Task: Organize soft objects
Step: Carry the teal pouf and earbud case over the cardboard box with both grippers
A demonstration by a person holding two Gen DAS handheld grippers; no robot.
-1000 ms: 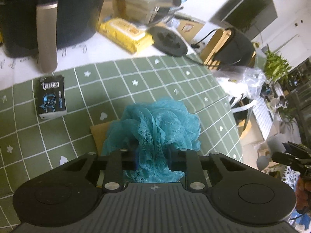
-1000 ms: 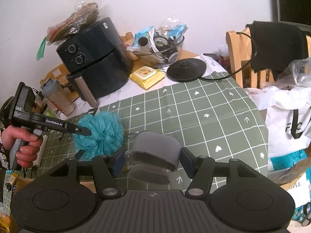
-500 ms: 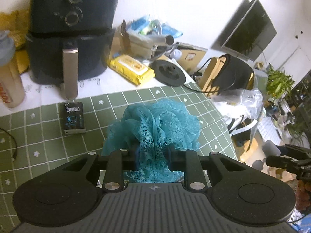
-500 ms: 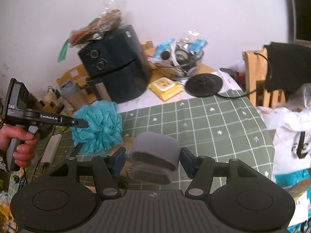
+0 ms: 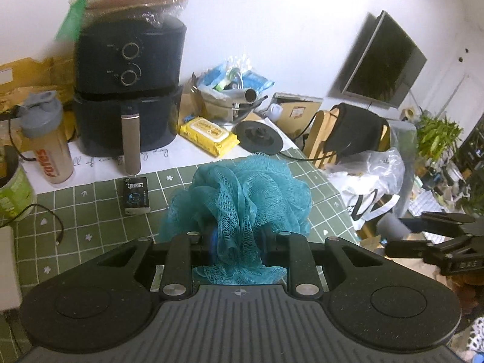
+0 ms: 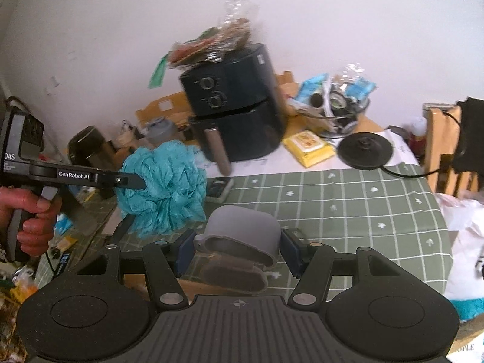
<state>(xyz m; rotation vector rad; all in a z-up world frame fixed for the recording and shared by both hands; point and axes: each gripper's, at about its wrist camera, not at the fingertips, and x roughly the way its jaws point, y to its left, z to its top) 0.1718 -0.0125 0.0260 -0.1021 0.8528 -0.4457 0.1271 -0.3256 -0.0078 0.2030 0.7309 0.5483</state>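
Note:
My left gripper [image 5: 237, 239] is shut on a teal mesh bath sponge [image 5: 242, 193] and holds it in the air above the green checked tablecloth [image 5: 96, 211]. The sponge also shows in the right wrist view [image 6: 165, 184], with the left gripper [image 6: 133, 181] gripping it at the left. My right gripper [image 6: 237, 245] is shut on a pair of grey soft slippers [image 6: 242, 236], held above the tablecloth [image 6: 348, 205]. The right gripper shows at the right edge of the left wrist view [image 5: 393, 236].
A black air fryer [image 5: 127, 90] stands at the back with a shaker bottle [image 5: 45, 139] beside it. A yellow wipes pack [image 5: 208, 134], a kettle base [image 5: 260, 134], a bowl of clutter [image 5: 230, 96] and a small dark box [image 5: 136, 195] lie on the table. A chair and bags [image 5: 363, 163] stand at right.
Both grippers have risen and tilted up. The sponge has been lifted higher off the table, and the slippers have risen with the right gripper.

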